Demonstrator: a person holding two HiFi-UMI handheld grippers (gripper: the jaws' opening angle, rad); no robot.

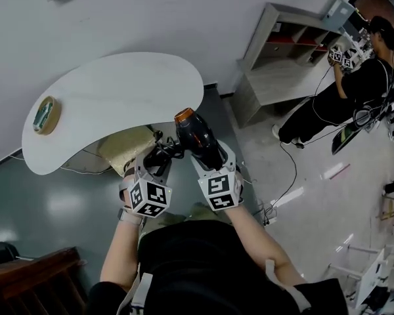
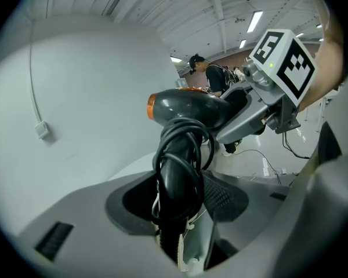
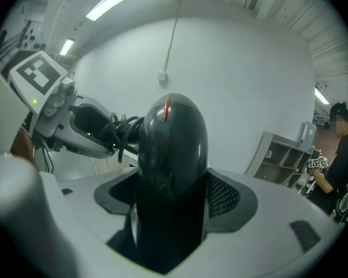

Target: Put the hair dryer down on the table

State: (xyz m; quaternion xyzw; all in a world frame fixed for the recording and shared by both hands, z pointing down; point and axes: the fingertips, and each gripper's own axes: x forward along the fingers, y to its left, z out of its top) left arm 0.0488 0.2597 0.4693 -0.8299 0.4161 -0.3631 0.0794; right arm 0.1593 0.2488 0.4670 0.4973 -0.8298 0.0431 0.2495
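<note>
Head view, centre frame: I hold the hair dryer (image 1: pixel 196 136) aloft by the table (image 1: pixel 105 97) edge, left gripper (image 1: pixel 159 156) clamping its handle, right gripper (image 1: pixel 208 153) its barrel; releasing early risks a floor drop.

Left hand-held gripper (image 1: pixel 153 164): jaws clamped on hair dryer (image 1: pixel 193 132) handle. Right hand-held gripper (image 1: pixel 212 159): clamped on its barrel.

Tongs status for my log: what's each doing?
Left tongs: shut on the cord-wrapped handle of the dark grey plastic hair dryer.
Right tongs: shut on its barrel.
</note>
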